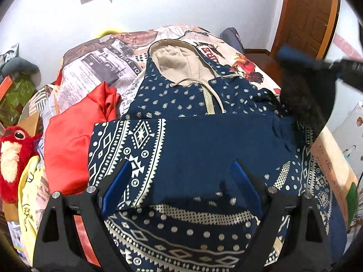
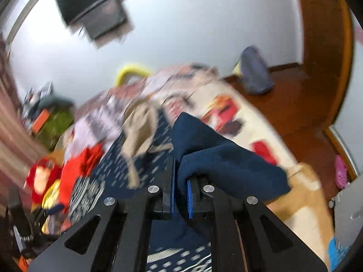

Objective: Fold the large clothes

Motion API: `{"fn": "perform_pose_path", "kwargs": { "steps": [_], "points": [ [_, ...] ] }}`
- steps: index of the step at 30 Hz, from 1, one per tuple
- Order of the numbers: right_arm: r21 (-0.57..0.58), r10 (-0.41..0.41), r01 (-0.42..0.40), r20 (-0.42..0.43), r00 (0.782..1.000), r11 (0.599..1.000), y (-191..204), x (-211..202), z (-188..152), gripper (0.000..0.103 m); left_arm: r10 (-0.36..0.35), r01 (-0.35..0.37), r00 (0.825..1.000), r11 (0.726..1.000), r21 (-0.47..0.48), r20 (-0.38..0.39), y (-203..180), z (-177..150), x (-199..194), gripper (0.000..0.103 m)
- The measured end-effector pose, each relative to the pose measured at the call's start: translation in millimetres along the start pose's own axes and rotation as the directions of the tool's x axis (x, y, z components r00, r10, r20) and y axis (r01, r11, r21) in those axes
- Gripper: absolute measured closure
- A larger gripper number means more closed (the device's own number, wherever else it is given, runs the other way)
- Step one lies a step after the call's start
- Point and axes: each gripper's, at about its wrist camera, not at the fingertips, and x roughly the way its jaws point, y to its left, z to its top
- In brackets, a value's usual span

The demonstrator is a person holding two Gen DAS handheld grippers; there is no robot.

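Observation:
A navy hoodie (image 1: 195, 95) with white patterns and a beige hood lies on the bed, its left sleeve (image 1: 136, 140) folded across the chest. My left gripper (image 1: 181, 172) is open and empty, just above the folded sleeve. My right gripper (image 2: 180, 176) is shut on the hoodie's plain navy right sleeve (image 2: 217, 158) and holds it lifted above the hoodie body (image 2: 136, 165). The right gripper also shows blurred at the right edge of the left wrist view (image 1: 317, 65). The right wrist view is motion-blurred.
The bed has a newspaper-print cover (image 1: 102, 68). A red garment (image 1: 74, 136), a red plush toy (image 1: 13, 158) and a yellow cloth (image 1: 29, 195) lie left of the hoodie. A wooden floor (image 2: 295, 104) and door (image 1: 306, 15) are to the right.

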Motion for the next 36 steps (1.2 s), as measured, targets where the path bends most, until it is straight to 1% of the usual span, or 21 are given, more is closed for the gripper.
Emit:
{"fn": "perform_pose_path", "kwargs": {
  "steps": [3, 4, 5, 6, 7, 8, 9, 10, 11, 12, 14, 17, 19, 21, 22, 23, 24, 29, 32, 34, 36],
  "points": [
    [-0.034, 0.02, -0.024, -0.118, 0.993, 0.999, 22.0, 29.6, -21.9, 0.095, 0.0, 0.0, 1.0, 1.0, -0.006, 0.0, 3.9, -5.5, -7.3, 0.013],
    [-0.044, 0.021, -0.029, -0.177, 0.984, 0.999, 27.7, 42.1, -32.3, 0.095, 0.0, 0.0, 1.0, 1.0, -0.005, 0.0, 5.1, -7.5, -9.5, 0.013],
    [-0.05, 0.021, -0.033, -0.217, 0.976, 0.998, 29.0, 47.8, -37.5, 0.095, -0.001, 0.001, 1.0, 1.0, -0.003, -0.001, 5.8, -8.9, -11.1, 0.013],
    [-0.052, 0.024, -0.039, -0.268, 0.963, 0.998, 31.4, 55.9, -45.1, 0.095, -0.002, 0.002, 1.0, 1.0, -0.002, -0.001, 6.4, -10.8, -13.0, 0.013],
    [-0.047, 0.032, -0.048, -0.299, 0.954, 0.998, 34.2, 58.1, -50.6, 0.091, -0.003, 0.003, 1.0, 1.0, 0.002, -0.002, 7.2, -12.7, -14.7, 0.013],
    [-0.035, 0.041, -0.056, -0.332, 0.942, 0.998, 37.7, 60.7, -56.8, 0.083, -0.004, 0.004, 1.0, 1.0, 0.004, -0.002, 7.0, -14.0, -16.1, 0.013],
    [-0.024, 0.051, -0.064, -0.356, 0.933, 0.998, 35.9, 62.3, -61.1, 0.078, -0.004, 0.004, 1.0, 1.0, 0.007, -0.002, 6.7, -15.4, -17.4, 0.013],
    [-0.015, 0.059, -0.07, -0.369, 0.928, 0.997, 37.3, 61.8, -63.4, 0.066, -0.003, 0.003, 1.0, 1.0, 0.01, -0.001, 6.6, -16.4, -18.1, 0.013],
    [-0.003, 0.071, -0.077, -0.376, 0.924, 0.997, 34.3, 58.9, -64.5, 0.057, -0.003, 0.003, 1.0, 1.0, 0.011, -0.001, 6.4, -17.2, -18.5, 0.013],
    [0.009, 0.079, -0.081, -0.372, 0.925, 0.997, 30.7, 51.7, -64.2, 0.055, -0.004, 0.004, 1.0, 1.0, 0.012, -0.001, 5.7, -17.7, -18.5, 0.013],
    [0.029, 0.081, -0.076, -0.34, 0.937, 0.997, 24.5, 36.4, -60.8, 0.052, -0.009, 0.009, 1.0, 1.0, 0.011, 0.001, 4.9, -17.5, -18.2, 0.013],
    [0.034, 0.052, -0.045, -0.272, 0.961, 0.998, 15.7, 19.9, -48.8, 0.046, -0.019, 0.019, 1.0, 1.0, 0.006, 0.009, 2.7, -14.7, -17.3, 0.013],
    [0.054, 0.03, -0.019, -0.218, 0.976, 0.998, 4.3, 7.3, -39.7, 0.045, -0.026, 0.026, 1.0, 1.0, 0.001, 0.014, 1.6, -12.7, -17.1, 0.013],
    [0.077, -0.007, 0.021, -0.178, 0.984, 0.997, -11.5, -0.3, -31.7, 0.044, -0.036, 0.036, 0.999, 0.999, -0.006, 0.019, 0.4, -9.8, -16.3, 0.013],
    [0.095, -0.024, 0.041, -0.166, 0.986, 0.995, -21.6, -2.0, -29.4, 0.042, -0.04, 0.04, 0.999, 0.999, -0.01, 0.021, -0.3, -8.6, -15.5, 0.013],
    [0.121, -0.044, 0.064, -0.162, 0.986, 0.991, -33.4, -2.0, -28.5, 0.039, -0.045, 0.045, 0.999, 0.999, -0.013, 0.022, -0.7, -7.8, -14.6, 0.013],
    [0.153, -0.061, 0.086, -0.164, 0.985, 0.984, -43.3, 1.3, -29.0, 0.038, -0.052, 0.052, 0.998, 0.998, -0.017, 0.021, -1.6, -6.9, -13.0, 0.013],
    [0.297, -0.096, 0.161, -0.221, 0.971, 0.941, -96.2, 28.6, -41.1, 0.037, -0.061, 0.061, 0.998, 0.998, -0.014, 0.005, -7.0, -6.3, -2.4, 0.013],
    [0.386, -0.068, 0.166, -0.256, 0.964, 0.907, -120.3, 50.0, -53.1, 0.037, -0.058, 0.058, 0.998, 0.998, -0.014, -0.009, -7.8, -7.4, 5.8, 0.013],
    [0.413, -0.053, 0.164, -0.268, 0.962, 0.896, -128.8, 62.9, -57.6, 0.038, -0.055, 0.055, 0.998, 0.998, -0.017, -0.023, -6.9, -8.4, 12.4, 0.013],
    [0.412, -0.058, 0.165, -0.26, 0.964, 0.896, -131.9, 72.5, -59.0, 0.046, -0.053, 0.052, 0.998, 0.998, -0.025, -0.035, -4.8, -8.9, 18.4, 0.013]
  ]
}}
